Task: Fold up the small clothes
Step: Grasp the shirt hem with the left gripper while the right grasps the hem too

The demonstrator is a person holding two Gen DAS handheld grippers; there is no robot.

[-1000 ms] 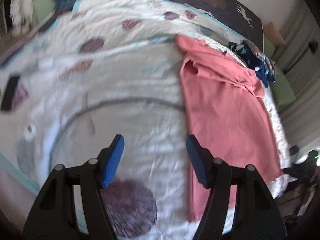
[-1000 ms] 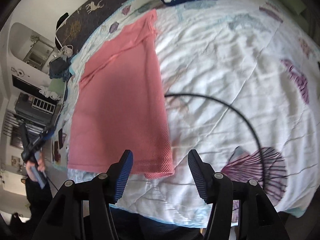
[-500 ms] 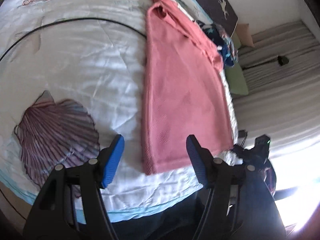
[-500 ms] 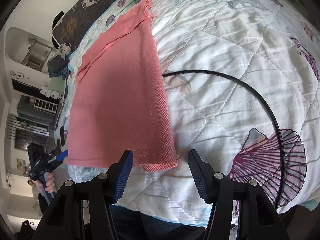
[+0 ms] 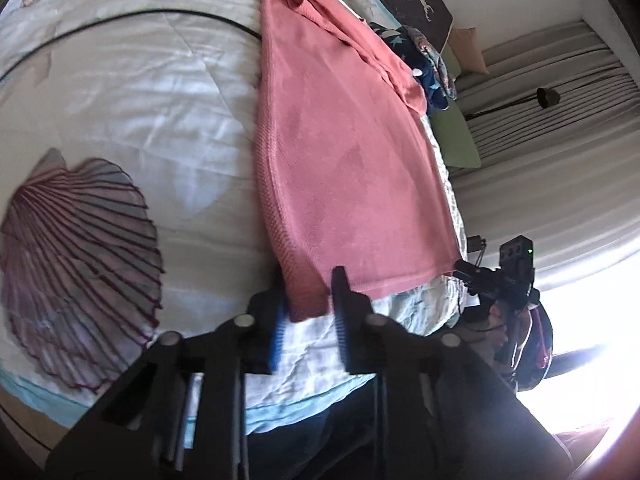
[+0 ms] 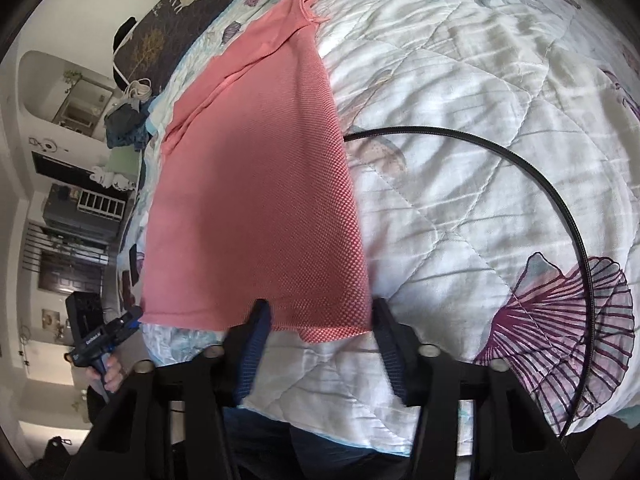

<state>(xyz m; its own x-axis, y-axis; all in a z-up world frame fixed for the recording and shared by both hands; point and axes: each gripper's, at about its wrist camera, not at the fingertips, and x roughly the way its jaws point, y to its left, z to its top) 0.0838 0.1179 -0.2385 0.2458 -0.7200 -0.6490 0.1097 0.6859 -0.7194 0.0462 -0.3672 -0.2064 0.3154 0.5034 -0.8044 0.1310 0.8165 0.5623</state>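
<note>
A pink knit garment [image 5: 340, 152] lies flat and folded lengthwise on a white quilt with shell prints [image 5: 132, 120]. It also shows in the right wrist view [image 6: 260, 200]. My left gripper [image 5: 308, 312] is at the garment's near left hem corner, its fingers narrowed around the corner with a small gap still showing. My right gripper [image 6: 320, 328] is open, its fingers straddling the near right hem corner.
A black cable [image 6: 520, 160] curves across the quilt beside the garment. Dark blue clothes [image 5: 420, 60] lie past the garment's far end. The bed's near edge [image 6: 340, 432] runs just under the grippers. A dark headboard [image 6: 172, 12] is behind.
The left gripper swung over to the garment's hem corner and its fingers have narrowed around it. The right gripper moved forward until its open fingers straddle the other corner.
</note>
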